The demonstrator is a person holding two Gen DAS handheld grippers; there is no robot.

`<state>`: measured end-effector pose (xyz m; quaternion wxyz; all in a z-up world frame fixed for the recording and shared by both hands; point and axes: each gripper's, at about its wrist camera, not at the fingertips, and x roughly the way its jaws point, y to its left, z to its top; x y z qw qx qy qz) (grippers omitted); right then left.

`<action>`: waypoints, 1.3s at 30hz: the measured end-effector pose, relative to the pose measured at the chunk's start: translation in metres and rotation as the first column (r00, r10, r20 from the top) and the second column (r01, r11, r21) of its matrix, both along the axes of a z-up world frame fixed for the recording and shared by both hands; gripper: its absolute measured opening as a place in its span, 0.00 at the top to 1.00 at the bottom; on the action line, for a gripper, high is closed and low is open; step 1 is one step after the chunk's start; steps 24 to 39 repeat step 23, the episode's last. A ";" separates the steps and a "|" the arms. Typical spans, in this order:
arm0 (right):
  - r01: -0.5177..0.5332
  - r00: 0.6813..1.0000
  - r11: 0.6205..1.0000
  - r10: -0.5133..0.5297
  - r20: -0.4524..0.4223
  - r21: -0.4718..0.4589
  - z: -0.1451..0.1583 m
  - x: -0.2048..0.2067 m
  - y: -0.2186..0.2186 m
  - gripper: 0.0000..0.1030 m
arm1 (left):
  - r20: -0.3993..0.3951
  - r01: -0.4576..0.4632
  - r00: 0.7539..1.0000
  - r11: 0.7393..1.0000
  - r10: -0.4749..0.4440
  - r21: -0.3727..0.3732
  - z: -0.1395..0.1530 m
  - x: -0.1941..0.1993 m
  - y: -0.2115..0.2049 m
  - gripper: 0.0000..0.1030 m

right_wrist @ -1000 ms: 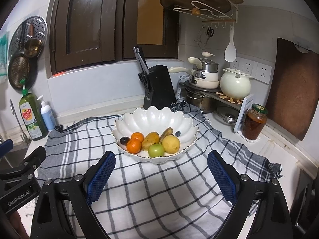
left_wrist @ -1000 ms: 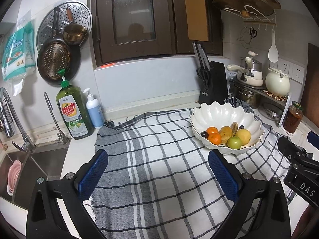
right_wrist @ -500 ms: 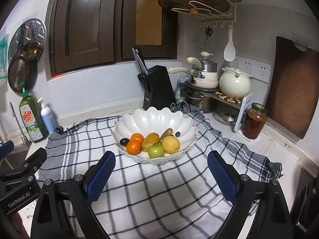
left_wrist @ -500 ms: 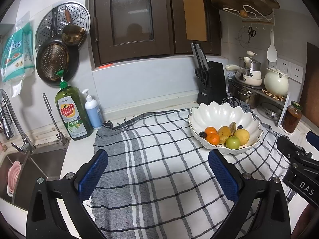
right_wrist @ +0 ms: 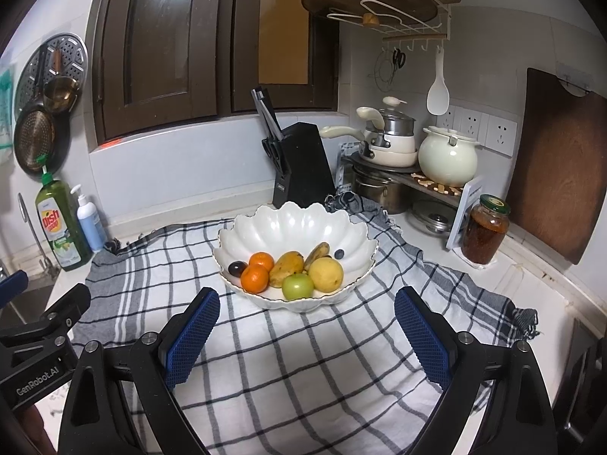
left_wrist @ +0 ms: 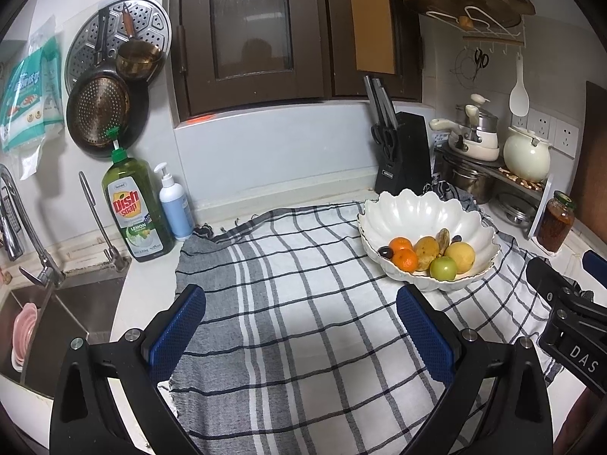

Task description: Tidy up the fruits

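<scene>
A white scalloped bowl point(right_wrist: 292, 223) stands on a checked cloth point(right_wrist: 303, 360) and holds two oranges point(right_wrist: 255, 277), a mango point(right_wrist: 286, 263), a green apple point(right_wrist: 297, 286), a yellow fruit point(right_wrist: 326, 273), a small banana point(right_wrist: 318, 252) and dark plums point(right_wrist: 237, 267). The bowl also shows in the left wrist view point(left_wrist: 421, 212), at the right. My right gripper point(right_wrist: 307, 335) is open and empty, just in front of the bowl. My left gripper point(left_wrist: 301, 331) is open and empty over the cloth point(left_wrist: 284, 303), left of the bowl.
A knife block point(right_wrist: 301, 163) stands behind the bowl. A jar point(right_wrist: 485, 229), pots on a rack point(right_wrist: 447, 155) and a wooden board point(right_wrist: 561, 174) are at the right. Dish soap point(left_wrist: 132, 208), a pump bottle point(left_wrist: 175, 204) and a sink point(left_wrist: 49, 326) are at the left.
Both grippers have drawn back slightly from the bowl. Both stay open and empty.
</scene>
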<state>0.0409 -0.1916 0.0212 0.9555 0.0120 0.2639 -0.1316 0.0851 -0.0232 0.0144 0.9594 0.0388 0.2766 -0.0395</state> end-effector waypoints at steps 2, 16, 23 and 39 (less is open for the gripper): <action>0.000 1.000 1.000 0.000 -0.001 0.001 -0.001 0.000 0.000 0.08 | 0.000 -0.002 1.000 1.000 0.002 0.001 -0.001 0.000 0.000 0.00; -0.002 1.000 1.000 0.002 -0.003 0.003 -0.002 0.001 -0.002 0.08 | -0.007 -0.003 1.000 1.000 0.003 0.002 -0.004 0.001 -0.001 0.00; -0.003 1.000 1.000 0.003 -0.006 0.006 -0.004 0.001 -0.002 0.08 | -0.012 0.002 1.000 1.000 -0.002 0.005 -0.005 0.002 -0.001 0.00; -0.003 1.000 1.000 0.003 -0.006 0.006 -0.004 0.001 -0.002 0.08 | -0.012 0.002 1.000 1.000 -0.002 0.005 -0.005 0.002 -0.001 0.00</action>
